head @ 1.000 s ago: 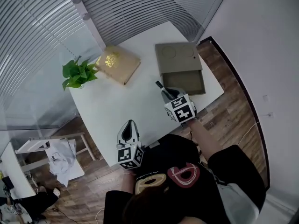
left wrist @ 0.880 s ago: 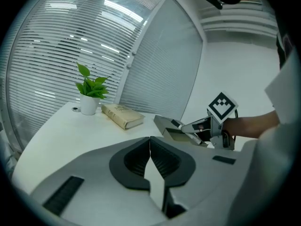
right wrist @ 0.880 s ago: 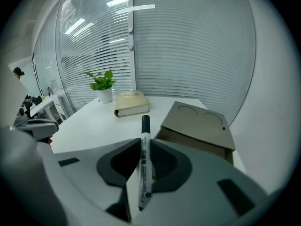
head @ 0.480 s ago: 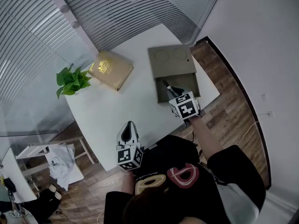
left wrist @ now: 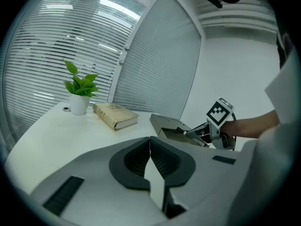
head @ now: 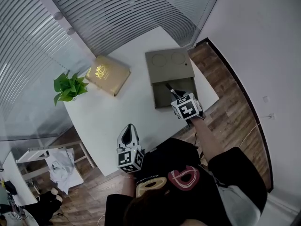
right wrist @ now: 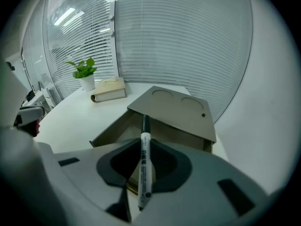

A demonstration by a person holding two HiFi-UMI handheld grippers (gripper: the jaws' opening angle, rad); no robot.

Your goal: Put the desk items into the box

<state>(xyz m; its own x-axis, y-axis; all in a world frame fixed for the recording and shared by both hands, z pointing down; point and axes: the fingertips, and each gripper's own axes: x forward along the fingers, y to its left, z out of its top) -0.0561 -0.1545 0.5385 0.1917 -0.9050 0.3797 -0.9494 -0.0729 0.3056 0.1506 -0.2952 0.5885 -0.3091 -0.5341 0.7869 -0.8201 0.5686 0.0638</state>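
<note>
Since a second ago the right gripper (head: 175, 93) has carried the pen (head: 168, 87) forward and down toward the box (head: 168, 66), and the pen's dark cap now hangs over the pulled-out tray instead of over the bare desk (head: 123, 113). In the right gripper view the jaws are closed narrowly on the pen's white barrel (right wrist: 144, 160), which points straight out between them at the tray. The left gripper (head: 130, 134) has only drifted a little. It waits near the desk's near edge, and in its own view its jaws (left wrist: 151, 162) stand pressed together with nothing in them.

I judge the task to be early. The pen is over the box but not yet let go, and the part of the tray I can see looks bare. Well apart from the box, on the far left of the desk, lie a tan book (head: 107, 74) and, just beside it, a small potted plant (head: 68, 85). If those count as desk items, they are still to do.

As for writing, dark print runs along the pen's barrel, a few characters that I cannot read with confidence. A gold emblem is stamped on the book's cover, but no words come through. Black-and-white square markers are all I see on the grippers' cubes (head: 187, 108).
</note>
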